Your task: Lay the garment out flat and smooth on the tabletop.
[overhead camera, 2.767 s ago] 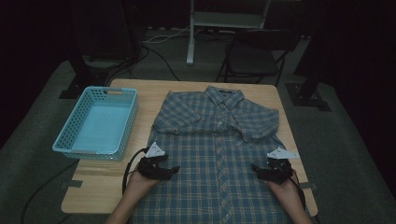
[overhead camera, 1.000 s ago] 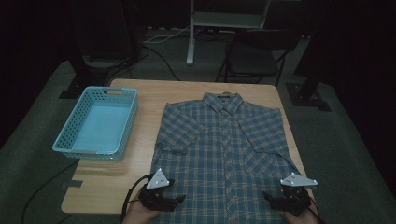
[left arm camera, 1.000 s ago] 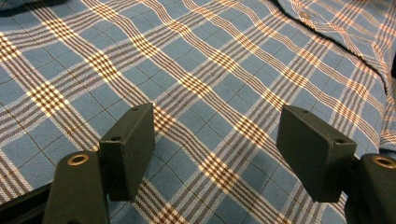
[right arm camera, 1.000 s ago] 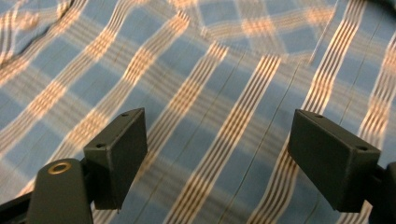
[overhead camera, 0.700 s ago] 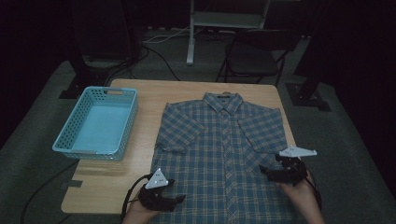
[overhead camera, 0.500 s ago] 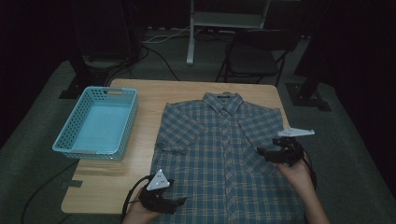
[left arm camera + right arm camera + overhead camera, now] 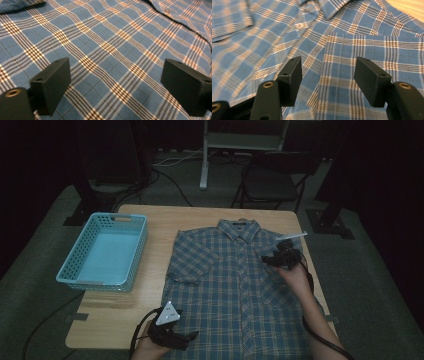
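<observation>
A blue plaid short-sleeved shirt lies flat and face up on the wooden table, collar at the far side. My left gripper hovers at the shirt's near left hem, jaws wide open over the plaid cloth with nothing between them. My right gripper is over the shirt's right chest, near the shoulder, also open. In the right gripper view its jaws frame the chest pocket, with the collar beyond.
A light blue plastic basket stands empty on the table's left side. Bare wood lies between basket and shirt. A folding chair and a white stand are on the floor behind the table. Cables trail from both grippers.
My right gripper has moved from the shirt's near right hem up to the right chest by the shoulder. The left gripper has stayed at the near left hem.
</observation>
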### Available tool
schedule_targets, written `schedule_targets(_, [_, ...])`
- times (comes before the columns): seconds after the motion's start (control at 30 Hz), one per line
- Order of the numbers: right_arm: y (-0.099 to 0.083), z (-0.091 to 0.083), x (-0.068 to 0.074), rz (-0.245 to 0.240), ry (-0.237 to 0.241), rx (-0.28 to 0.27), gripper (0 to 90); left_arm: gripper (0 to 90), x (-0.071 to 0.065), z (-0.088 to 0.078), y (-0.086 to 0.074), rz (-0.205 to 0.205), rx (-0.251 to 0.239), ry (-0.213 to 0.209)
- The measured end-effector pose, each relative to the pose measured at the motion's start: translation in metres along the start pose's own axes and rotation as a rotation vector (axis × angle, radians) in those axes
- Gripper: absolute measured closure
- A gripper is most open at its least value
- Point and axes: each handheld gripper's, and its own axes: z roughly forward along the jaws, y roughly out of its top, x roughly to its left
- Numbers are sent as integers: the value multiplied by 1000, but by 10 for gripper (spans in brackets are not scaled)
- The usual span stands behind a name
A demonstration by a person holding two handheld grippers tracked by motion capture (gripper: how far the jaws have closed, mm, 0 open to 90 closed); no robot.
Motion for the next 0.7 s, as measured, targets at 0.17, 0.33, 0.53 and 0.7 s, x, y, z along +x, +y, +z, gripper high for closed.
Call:
schedule_targets(0.17, [4,21,-4,-1,-30,27,421,99,1,0,0,-12,-2,8])
schedule_targets(0.33, [4,37,-3,-18,-57,71,454,99,0,2,0,2,21,2])
schedule_targets(0.53, [1,48,-3,-67,-66,98,532,99,0,2,0,-4,23,1])
schedule_targets(0.7, [0,48,-5,-69,-60,91,599,100,0,2,0,-2,23,-5])
